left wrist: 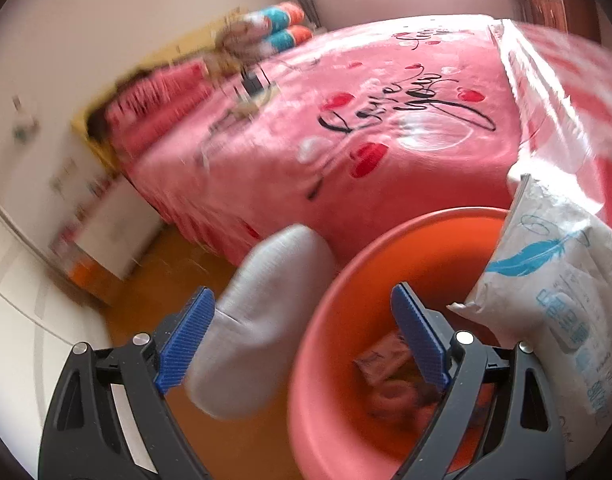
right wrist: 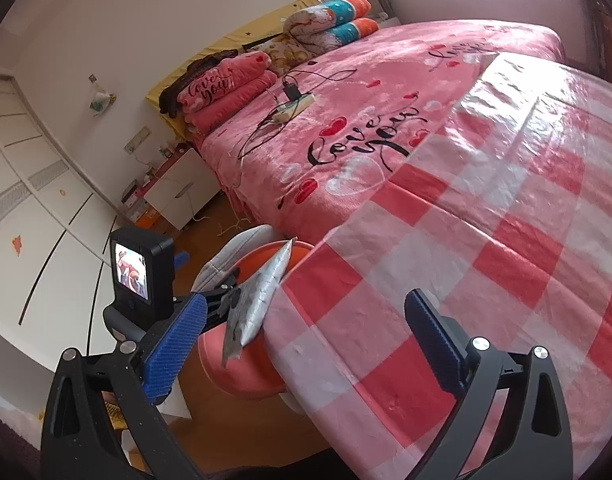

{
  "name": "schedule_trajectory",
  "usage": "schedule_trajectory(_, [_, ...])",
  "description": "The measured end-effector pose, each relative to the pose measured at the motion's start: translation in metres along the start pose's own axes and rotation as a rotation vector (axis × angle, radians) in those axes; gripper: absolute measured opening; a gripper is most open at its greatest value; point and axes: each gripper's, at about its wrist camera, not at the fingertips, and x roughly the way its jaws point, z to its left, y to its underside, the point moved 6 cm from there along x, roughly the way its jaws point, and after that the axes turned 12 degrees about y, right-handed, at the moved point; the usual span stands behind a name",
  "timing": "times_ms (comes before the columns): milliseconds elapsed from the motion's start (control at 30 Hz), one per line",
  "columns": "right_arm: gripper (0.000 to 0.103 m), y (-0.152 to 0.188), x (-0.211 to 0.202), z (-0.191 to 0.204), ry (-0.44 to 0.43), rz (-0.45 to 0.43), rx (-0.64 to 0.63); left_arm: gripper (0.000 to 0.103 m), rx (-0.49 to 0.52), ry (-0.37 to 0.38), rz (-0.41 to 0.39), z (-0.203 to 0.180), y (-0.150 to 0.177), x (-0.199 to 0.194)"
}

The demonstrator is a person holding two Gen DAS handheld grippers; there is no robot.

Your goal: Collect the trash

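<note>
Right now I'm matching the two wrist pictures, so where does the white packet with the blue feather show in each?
Left wrist: the white packet fills the lower right, leaning on the orange bin's right rim.
Right wrist: seen edge-on, left of centre, over the bin beside the checked cloth.
Shared landmark: the pink bedspread lettering.

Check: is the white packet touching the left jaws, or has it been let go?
Apart. The left wrist view shows the left gripper open, with the white packet off to the right of both fingers, leaning over the rim of the orange bin.
</note>
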Motion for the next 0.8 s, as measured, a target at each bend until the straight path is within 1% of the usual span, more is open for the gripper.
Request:
schedule_trajectory(67, [0.098, 0.002, -0.001, -0.003, 0.003, 0.004, 0.009, 0.091, 0.013, -0.033, -0.018, 0.002, -0.003, -0.003])
schedule_trajectory(167, [0.098, 0.003, 0.001, -0.008, -0.008, 0.012, 0.033, 0.091, 0.005, -0.045, -0.009, 0.006, -0.006, -0.002])
schedule_trajectory(300, [0.098, 0.004, -0.001, -0.012, -0.029, 0.008, 0.047, 0.091, -0.001, -0.114, -0.008, 0.015, -0.01, -0.004])
schedule_trajectory(333, [0.098, 0.004, -0.002, -0.014, -0.034, 0.007, 0.049, 0.091, 0.01, -0.137, -0.017, 0.016, -0.012, -0.006])
schedule_trajectory(400, [0.098, 0.005, -0.003, -0.017, -0.051, -0.001, 0.061, 0.091, 0.038, -0.151, -0.027, 0.014, -0.015, -0.01])
schedule_trajectory(433, [0.098, 0.005, -0.003, -0.019, -0.06, -0.001, 0.065, 0.091, 0.038, -0.146, -0.03, 0.013, -0.016, -0.012])
schedule_trajectory(467, [0.098, 0.005, -0.003, -0.02, -0.075, -0.001, 0.071, 0.091, 0.027, -0.124, -0.033, 0.012, -0.018, -0.014])
schedule_trajectory(600, [0.098, 0.006, -0.005, -0.026, -0.109, -0.009, 0.086, 0.091, -0.028, -0.02, -0.012, 0.007, -0.022, -0.018])
schedule_trajectory(800, [0.098, 0.009, -0.013, -0.039, -0.109, -0.04, 0.096, 0.091, -0.052, 0.083, -0.033, -0.015, -0.035, -0.032])
